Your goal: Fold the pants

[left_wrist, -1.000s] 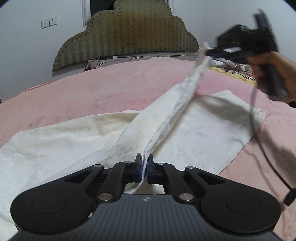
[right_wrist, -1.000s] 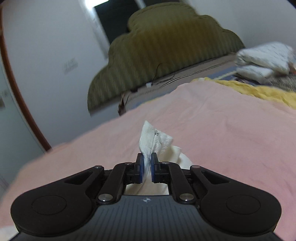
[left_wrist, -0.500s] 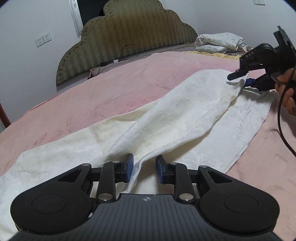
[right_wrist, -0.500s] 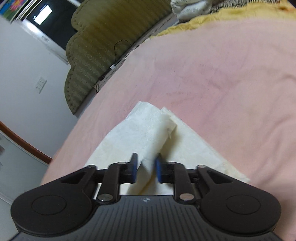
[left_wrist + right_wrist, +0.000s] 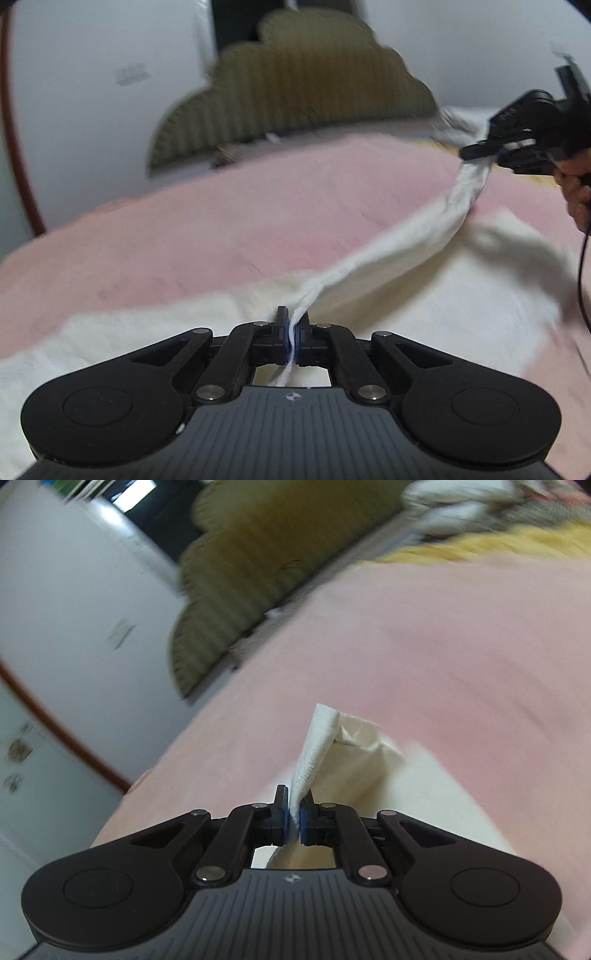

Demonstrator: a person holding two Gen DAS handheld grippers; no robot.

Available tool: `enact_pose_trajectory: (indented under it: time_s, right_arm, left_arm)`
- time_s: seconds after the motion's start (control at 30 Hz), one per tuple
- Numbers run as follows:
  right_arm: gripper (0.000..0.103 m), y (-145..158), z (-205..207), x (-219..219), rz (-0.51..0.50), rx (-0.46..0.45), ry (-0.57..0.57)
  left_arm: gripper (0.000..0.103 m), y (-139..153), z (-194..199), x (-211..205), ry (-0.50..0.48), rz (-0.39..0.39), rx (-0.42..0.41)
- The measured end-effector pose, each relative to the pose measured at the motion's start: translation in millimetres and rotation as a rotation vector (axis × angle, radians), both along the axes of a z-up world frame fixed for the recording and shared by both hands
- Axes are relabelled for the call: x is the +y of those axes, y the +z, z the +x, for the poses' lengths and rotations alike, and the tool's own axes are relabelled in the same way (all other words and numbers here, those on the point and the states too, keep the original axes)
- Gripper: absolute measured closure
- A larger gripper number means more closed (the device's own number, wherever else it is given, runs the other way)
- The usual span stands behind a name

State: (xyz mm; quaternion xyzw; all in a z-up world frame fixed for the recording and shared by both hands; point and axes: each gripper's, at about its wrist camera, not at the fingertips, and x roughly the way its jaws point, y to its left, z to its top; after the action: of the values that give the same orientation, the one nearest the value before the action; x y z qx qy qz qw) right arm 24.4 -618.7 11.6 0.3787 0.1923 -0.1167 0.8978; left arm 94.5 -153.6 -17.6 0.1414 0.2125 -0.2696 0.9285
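White pants (image 5: 461, 295) lie spread on a pink bed cover (image 5: 221, 236). My left gripper (image 5: 293, 332) is shut on a fold of the pants' upper layer at the near end. That layer rises as a taut rope of cloth (image 5: 417, 240) to my right gripper (image 5: 480, 151) at the upper right, held by a hand (image 5: 576, 192). In the right wrist view my right gripper (image 5: 293, 814) is shut on a corner of the pants (image 5: 321, 746), which sticks up past the fingertips. Both views are blurred.
A green scalloped headboard (image 5: 295, 85) stands against a white wall at the far end of the bed. A yellow blanket (image 5: 498, 542) and white pillows (image 5: 454, 498) lie at the far right. A black cable (image 5: 580, 280) hangs from the right gripper.
Both grippers opened on the flat-lying upper layer half a second ago and have shut on it again. The layer is lifted taut between them again.
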Motion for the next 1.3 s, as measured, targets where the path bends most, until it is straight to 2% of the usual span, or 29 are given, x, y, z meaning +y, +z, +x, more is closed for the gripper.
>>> enact_pose_trajectory:
  time_s: [0.03,0.1,0.13,0.17,0.2,0.23,0.3,0.37,0.43,0.5,0.57,0.67,0.8,0.93,1.0,1.03,1.1,1.17,1.23,1.27,1.3]
  right_arm:
    - [0.097,19.7,7.0,2.5,-0.034,-0.056,0.013]
    - [0.097,58.7,6.5,11.8,-0.08,-0.232,0.054]
    - [0.097,77.4,-1.3,19.9,-0.136,-0.324,0.068]
    - [0.097,88.3,-10.4,27.0,-0.19,-0.375,0.073]
    - [0.097,92.8,-19.7,31.9,-0.225,-0.386,0.069]
    - [0.097,89.0,-27.9,34.0,-0.238,-0.351,0.051]
    - [0.097,62.3,-39.7,30.0,-0.238,-0.193,0.002]
    - [0.097,17.8,-57.6,18.9,-0.181,-0.034,-0.059]
    - [0.097,-19.8,-82.7,9.1,-0.086,0.03,-0.112]
    - [0.097,-43.7,-102.8,3.8,-0.008,0.055,-0.145]
    - [0.097,-56.0,-119.3,3.1,0.023,0.061,-0.16]
    - [0.097,-55.5,-133.1,7.5,0.018,0.051,-0.157]
    - [0.097,-55.7,-137.2,12.0,-0.033,0.082,-0.147]
    - [0.097,-70.9,-148.1,11.5,0.042,0.093,-0.16]
    - [0.097,-75.5,-150.5,11.8,0.041,0.098,-0.155]
    - [0.097,-76.8,-149.2,10.5,0.036,0.101,-0.145]
    - [0.095,-77.8,-148.9,4.8,0.058,0.101,-0.133]
    - [0.092,-72.9,-155.9,0.5,0.067,0.105,-0.154]
    - [0.086,-64.0,-166.5,0.4,0.013,0.11,-0.24]
    - [0.081,-57.7,-172.9,2.3,-0.048,0.119,-0.325]
    - [0.081,-48.9,-176.9,5.5,-0.128,0.125,-0.406]
  left_arm:
    - [0.096,14.8,3.9,6.0,0.05,-0.048,-0.049]
    - [0.096,48.0,2.3,22.9,0.121,-0.18,-0.151]
    - [0.095,58.9,-2.7,28.1,0.132,-0.214,-0.2]
    - [0.096,65.8,-9.9,29.7,0.128,-0.213,-0.247]
    - [0.097,66.7,-16.6,26.3,0.099,-0.171,-0.267]
    - [0.097,61.0,-24.0,18.3,0.045,-0.095,-0.256]
    - [0.096,34.0,-38.5,7.0,-0.087,0.0,-0.161]
    - [0.095,4.3,-53.4,-0.4,-0.191,0.058,-0.066]
    - [0.095,-18.8,-70.8,-8.2,-0.235,0.123,-0.049]
    - [0.095,-27.3,-81.3,-12.0,-0.246,0.159,-0.072]
    - [0.095,-24.8,-79.8,-9.9,-0.251,0.145,-0.063]
    - [0.095,-16.8,-76.6,2.5,-0.257,0.106,-0.044]
    - [0.095,-29.8,-86.4,6.3,-0.301,0.163,-0.045]
    - [0.094,-40.9,-92.4,7.6,-0.322,0.196,-0.042]
    - [0.094,-45.9,-90.1,5.2,-0.332,0.225,-0.044]
    - [0.088,-48.3,-88.4,3.2,-0.332,0.244,-0.041]
    - [0.085,-47.4,-88.4,4.3,-0.322,0.256,-0.047]
    - [0.072,-42.1,-88.8,9.6,-0.329,0.234,-0.041]
    - [0.06,-34.0,-89.2,15.8,-0.331,0.204,-0.019]
    - [0.057,-29.8,-88.6,18.0,-0.332,0.187,-0.007]
    - [0.056,-24.5,-89.0,18.8,-0.333,0.161,0.004]
